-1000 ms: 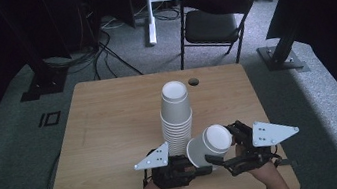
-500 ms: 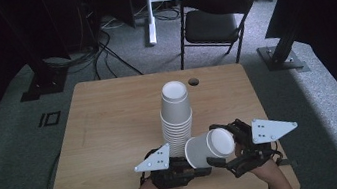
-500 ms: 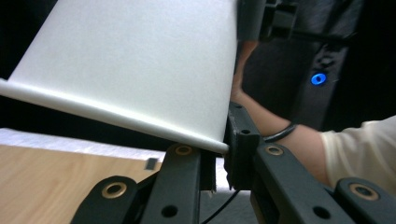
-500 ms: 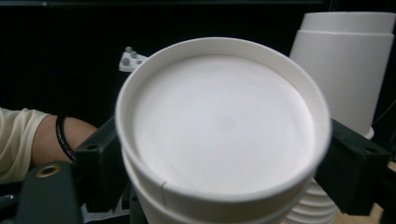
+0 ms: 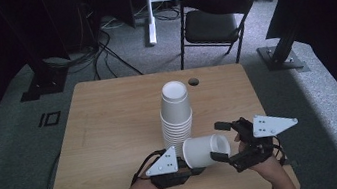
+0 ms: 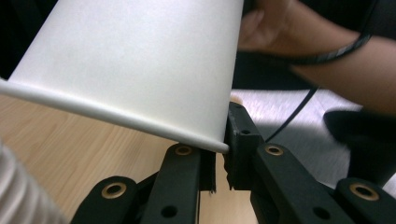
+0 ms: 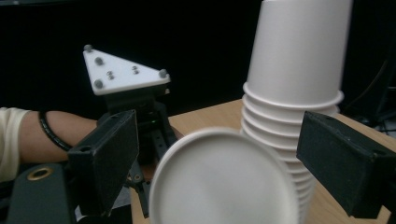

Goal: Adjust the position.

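One stack of cups point(image 5: 177, 116) stands mid-table, too tightly nested to count exactly. One loose cup point(image 5: 205, 150) lies on its side near the front edge. One table point(image 5: 111, 133), one hole point(image 5: 193, 81) by its far edge, one chair point(image 5: 213, 19) beyond.

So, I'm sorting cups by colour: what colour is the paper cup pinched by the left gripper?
Plain white paper cup, clearest in the left gripper view.
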A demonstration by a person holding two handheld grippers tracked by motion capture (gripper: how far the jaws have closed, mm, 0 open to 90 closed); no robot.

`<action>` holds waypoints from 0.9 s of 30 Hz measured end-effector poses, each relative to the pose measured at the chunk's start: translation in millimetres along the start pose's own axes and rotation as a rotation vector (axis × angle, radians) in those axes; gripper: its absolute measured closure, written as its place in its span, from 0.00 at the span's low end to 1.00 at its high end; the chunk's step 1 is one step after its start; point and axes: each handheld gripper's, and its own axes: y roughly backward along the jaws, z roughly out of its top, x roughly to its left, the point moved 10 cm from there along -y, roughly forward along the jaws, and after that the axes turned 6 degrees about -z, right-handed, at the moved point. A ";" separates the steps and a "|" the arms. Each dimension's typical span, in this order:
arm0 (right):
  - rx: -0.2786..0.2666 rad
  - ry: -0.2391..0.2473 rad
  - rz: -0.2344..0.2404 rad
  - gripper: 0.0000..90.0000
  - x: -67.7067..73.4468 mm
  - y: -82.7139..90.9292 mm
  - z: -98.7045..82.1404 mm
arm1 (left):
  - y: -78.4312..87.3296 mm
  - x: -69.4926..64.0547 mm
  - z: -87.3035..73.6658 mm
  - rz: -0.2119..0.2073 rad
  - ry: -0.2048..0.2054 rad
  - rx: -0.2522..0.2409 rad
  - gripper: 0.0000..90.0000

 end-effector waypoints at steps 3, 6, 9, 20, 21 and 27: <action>0.012 -0.008 -0.031 0.14 -5.8 0.4 -2.0 | 1.2 3.9 -6.8 0.029 -0.024 0.055 0.94; 0.039 -0.019 -0.052 0.13 -9.8 -0.5 -5.2 | 1.7 5.8 -13.2 0.042 -0.055 0.111 0.94; 0.074 -0.015 -0.062 0.13 -11.8 -2.6 -10.9 | 1.4 5.4 -20.9 0.062 -0.113 0.181 0.94; 0.215 0.024 -0.042 0.18 -13.0 -11.6 -36.1 | -0.6 6.0 -46.0 0.134 -0.319 0.433 0.93; 0.236 0.031 -0.040 0.17 -13.5 -11.7 -38.3 | -0.9 6.8 -47.8 0.147 -0.334 0.446 0.93; 0.330 0.019 -0.027 0.19 -15.4 -16.8 -52.1 | -3.1 4.0 -58.3 0.143 -0.400 0.527 0.93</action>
